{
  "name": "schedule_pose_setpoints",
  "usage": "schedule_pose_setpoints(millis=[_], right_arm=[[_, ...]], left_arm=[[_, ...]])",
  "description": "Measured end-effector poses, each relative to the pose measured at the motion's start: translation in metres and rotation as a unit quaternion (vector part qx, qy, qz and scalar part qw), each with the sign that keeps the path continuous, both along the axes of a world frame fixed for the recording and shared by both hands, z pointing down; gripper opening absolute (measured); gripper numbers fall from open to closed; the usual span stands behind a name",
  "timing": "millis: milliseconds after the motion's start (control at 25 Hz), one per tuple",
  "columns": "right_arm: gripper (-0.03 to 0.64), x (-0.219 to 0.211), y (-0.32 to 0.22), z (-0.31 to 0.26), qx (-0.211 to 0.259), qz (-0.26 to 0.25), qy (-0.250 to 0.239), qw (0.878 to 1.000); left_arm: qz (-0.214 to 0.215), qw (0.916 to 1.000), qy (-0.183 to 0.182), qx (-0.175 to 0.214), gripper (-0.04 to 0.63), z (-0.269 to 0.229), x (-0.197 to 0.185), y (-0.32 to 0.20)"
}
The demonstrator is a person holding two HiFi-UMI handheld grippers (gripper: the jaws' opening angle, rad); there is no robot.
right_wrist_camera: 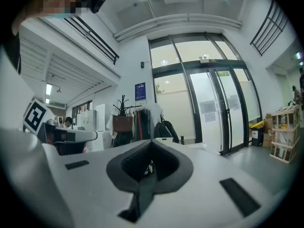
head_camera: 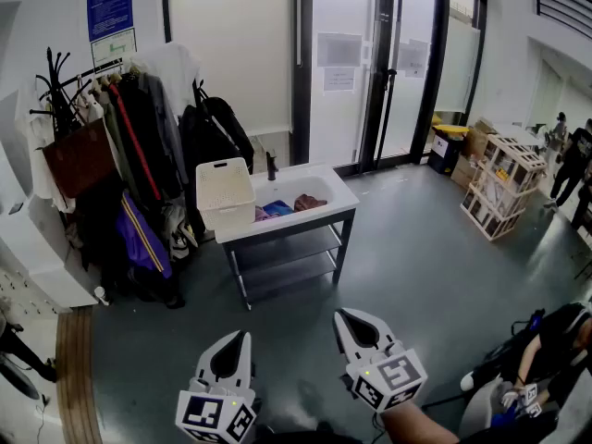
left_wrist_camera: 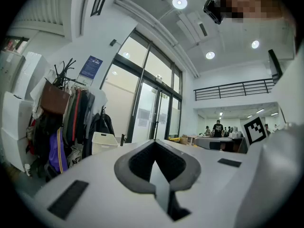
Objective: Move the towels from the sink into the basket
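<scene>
Both tools are held level at the 6 o'clock edge of the head view. The jaws of the left gripper (head_camera: 241,335) are seen pressed together with nothing between them, and the right gripper (head_camera: 341,314) is likewise closed and empty. The towels (head_camera: 282,208) are seen lying in the sink (head_camera: 339,193), well apart at 12 o'clock. The basket (head_camera: 225,198) is set at the sink's 9 o'clock end, beside the towels.

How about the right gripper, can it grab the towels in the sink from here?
Probably not. The right gripper hangs far from the towels in the sink, across open floor. Nothing blocks it; the person needs to walk closer.
</scene>
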State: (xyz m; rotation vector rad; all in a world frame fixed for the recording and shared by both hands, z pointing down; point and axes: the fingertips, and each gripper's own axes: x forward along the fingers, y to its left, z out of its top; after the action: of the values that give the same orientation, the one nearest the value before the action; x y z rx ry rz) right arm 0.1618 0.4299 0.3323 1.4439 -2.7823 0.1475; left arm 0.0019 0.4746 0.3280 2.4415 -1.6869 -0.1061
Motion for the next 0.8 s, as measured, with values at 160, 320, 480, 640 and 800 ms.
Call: schedule_pose_setpoints(millis=[160, 320, 480, 640, 800], right_arm=[[0.005, 0.003, -0.001, -0.002, 0.005, 0.004, 0.002, 1.000], [0.005, 0.002, 0.001, -0.003, 0.006, 0.008, 0.003, 1.000], [0.005, 0.005, 0.001, -0.005, 0.008, 0.019, -0.013, 1.000], [0.005, -0.002, 0.000, -0.005, 0.004, 0.025, -0.017, 1.000], [0.005, -0.021, 0.006, -0.004, 0.006, 0.014, -0.008, 1.000]], left_arm=[[-0.002, 1.0000, 0.002, 0.004, 0.003, 0.001, -0.001, 0.000], [0.004, 1.0000, 0.006, 0.003, 0.003, 0.003, -0.002, 0.002], [0.008, 0.9999, 0.008, 0.002, 0.003, 0.003, -0.002, 0.004], [0.022, 0.9997, 0.012, 0.006, 0.003, -0.001, -0.007, 0.004], [0.041, 0.9991, 0.009, 0.006, 0.003, 0.000, -0.014, 0.005]])
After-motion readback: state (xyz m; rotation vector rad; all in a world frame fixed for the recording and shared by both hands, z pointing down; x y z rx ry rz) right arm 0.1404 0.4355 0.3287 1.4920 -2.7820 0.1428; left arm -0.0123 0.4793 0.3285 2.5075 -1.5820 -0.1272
